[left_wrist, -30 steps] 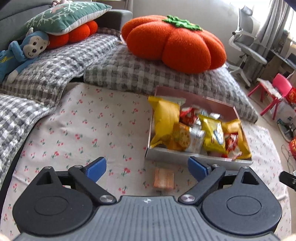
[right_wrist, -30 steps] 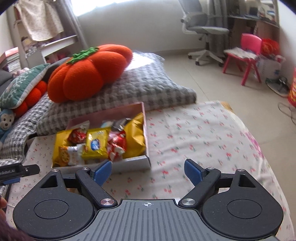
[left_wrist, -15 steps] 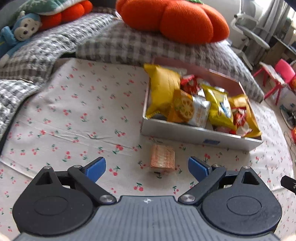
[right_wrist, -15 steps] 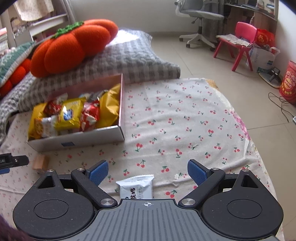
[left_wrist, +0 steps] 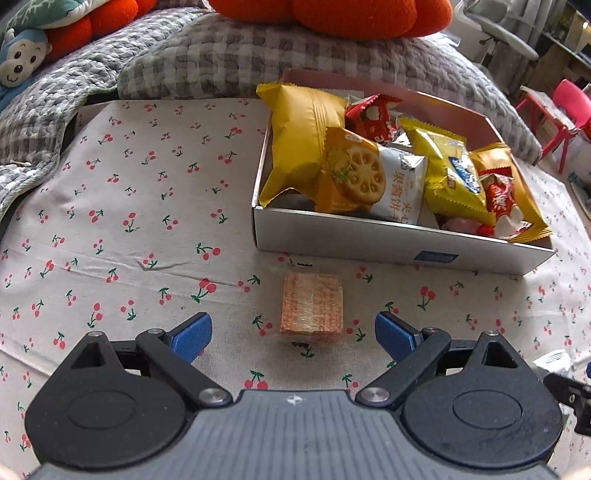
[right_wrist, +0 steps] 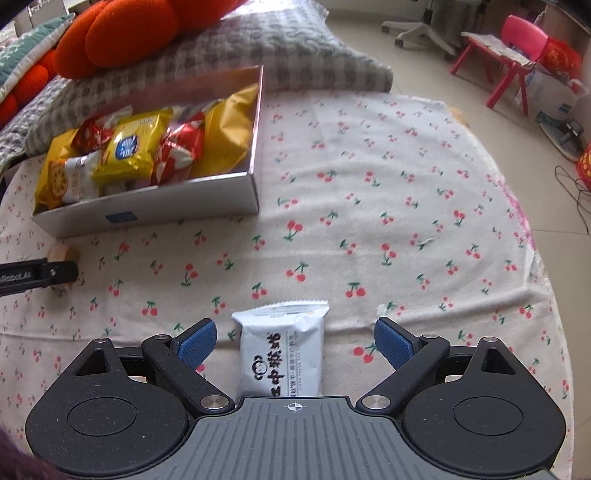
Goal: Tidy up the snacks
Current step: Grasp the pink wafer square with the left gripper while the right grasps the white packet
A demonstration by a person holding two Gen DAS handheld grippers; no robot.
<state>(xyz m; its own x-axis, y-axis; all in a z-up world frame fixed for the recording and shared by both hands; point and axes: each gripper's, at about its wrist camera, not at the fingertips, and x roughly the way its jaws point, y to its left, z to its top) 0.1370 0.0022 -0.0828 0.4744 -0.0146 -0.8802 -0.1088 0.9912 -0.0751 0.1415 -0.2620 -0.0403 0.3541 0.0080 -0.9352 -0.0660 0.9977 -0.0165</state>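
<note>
The left wrist view alone shows the wafer pack [left_wrist: 312,309] whole: a small clear-wrapped orange-brown block lying flat on the cherry-print cloth [left_wrist: 110,206], low in the middle of the frame, just in front of the near wall of the snack box [left_wrist: 399,240] and apart from it. The left gripper [left_wrist: 293,334] stands wide open with the wafer pack between its blue fingertips [left_wrist: 192,334], touching neither, and holds nothing.

The right wrist view alone shows the white snack packet [right_wrist: 282,350] with black print, lying on the cloth at the bottom centre. The right gripper [right_wrist: 294,341] is also spread wide, empty, its fingertips on either side of the packet and clear of it. In this view the snack box sits at the upper left, the wafer pack is only a corner at the left edge, partly hidden behind the tip of the left gripper, and a red child's chair [right_wrist: 513,48] stands on the floor at the upper right.

Counted: two grippers, one box, two loose snacks on the cloth. Inside the box several yellow, orange and red packets overlap; an exact count cannot be told. One orange pumpkin cushion [left_wrist: 332,14] lies behind the box on a grey checked quilt [left_wrist: 221,55], and one monkey toy [left_wrist: 18,62] at the upper left.
</note>
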